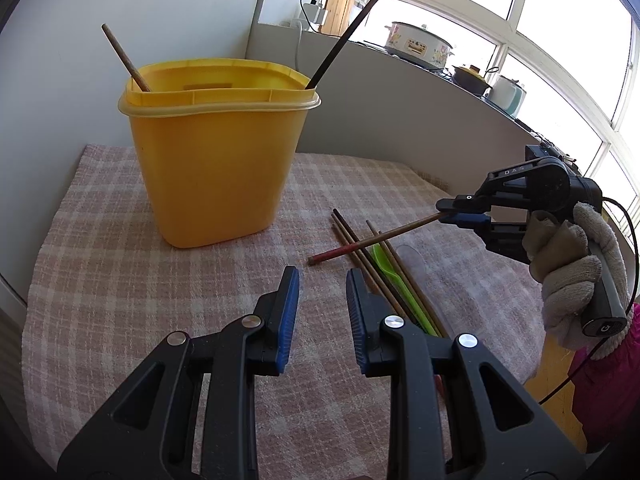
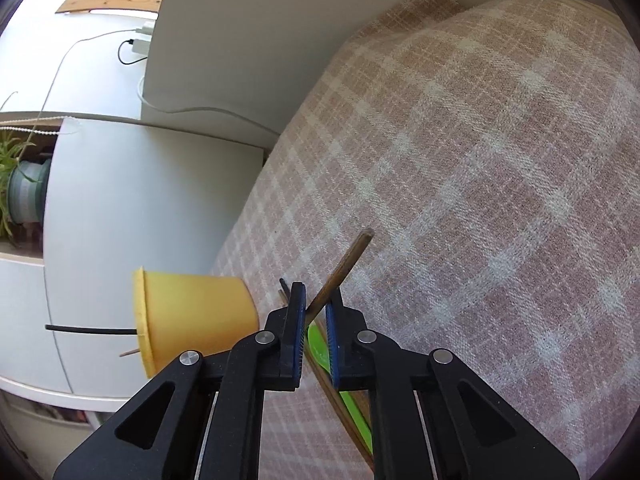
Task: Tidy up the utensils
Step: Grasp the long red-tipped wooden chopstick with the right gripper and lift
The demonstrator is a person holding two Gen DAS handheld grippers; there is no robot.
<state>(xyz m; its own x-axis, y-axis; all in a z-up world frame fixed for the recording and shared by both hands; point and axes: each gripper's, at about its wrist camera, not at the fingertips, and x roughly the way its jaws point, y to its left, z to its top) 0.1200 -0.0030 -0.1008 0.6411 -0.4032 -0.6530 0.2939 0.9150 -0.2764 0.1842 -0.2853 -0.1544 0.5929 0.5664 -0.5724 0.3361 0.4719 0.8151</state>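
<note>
One checked cloth (image 1: 120,280); left tongs (image 1: 322,300) released, right tongs (image 2: 316,320) grasping chopstick (image 2: 344,270).

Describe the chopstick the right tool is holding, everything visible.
The thin brown wooden chopstick with a reddish lower end is clamped near its upper end between the blue pads of the right tool. It slants down toward the pink checked cloth, its reddish tip low over or touching the cloth, which one is unclear. It crosses above the other loose brown chopsticks and the green plastic utensil. In the right wrist view its blunt top pokes out past the pads.
</note>
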